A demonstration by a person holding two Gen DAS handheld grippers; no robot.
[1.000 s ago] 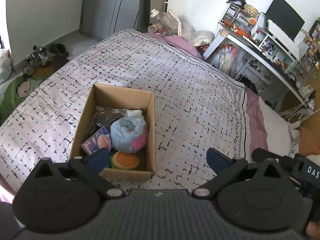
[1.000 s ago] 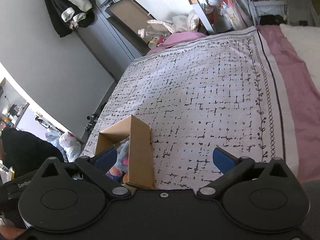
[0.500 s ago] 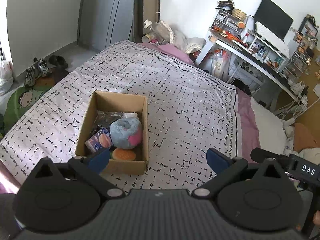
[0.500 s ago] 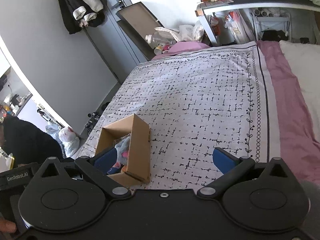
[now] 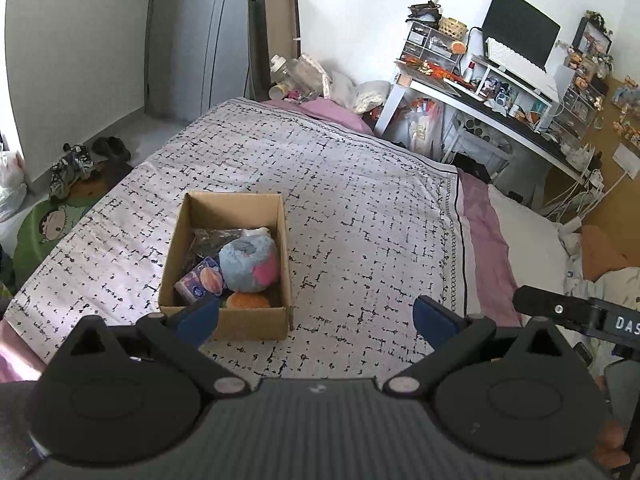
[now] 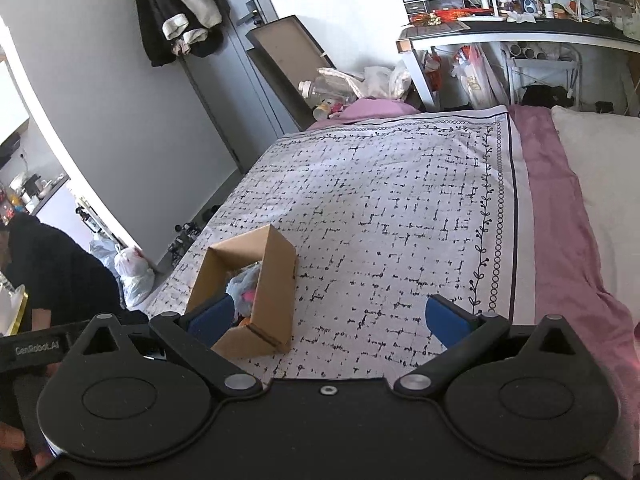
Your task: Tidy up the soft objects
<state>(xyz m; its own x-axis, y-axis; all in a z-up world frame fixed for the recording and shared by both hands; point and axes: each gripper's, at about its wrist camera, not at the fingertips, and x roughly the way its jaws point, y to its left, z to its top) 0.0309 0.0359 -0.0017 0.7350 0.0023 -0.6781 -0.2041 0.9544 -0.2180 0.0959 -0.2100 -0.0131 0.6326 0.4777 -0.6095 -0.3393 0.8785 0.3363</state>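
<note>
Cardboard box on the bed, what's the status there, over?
Left gripper and right gripper: jaws open, empty. Cardboard box upright on bedspread, blue plush and soft bits inside. Nothing in the way.

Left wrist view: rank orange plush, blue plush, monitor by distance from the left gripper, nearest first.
From the left gripper, open above the bed:
1. Orange plush, at the near end of the cardboard box, just beyond the left finger.
2. Blue plush, mid-box, right behind the orange one.
3. Monitor, on the desk across the room, upper right.
</note>
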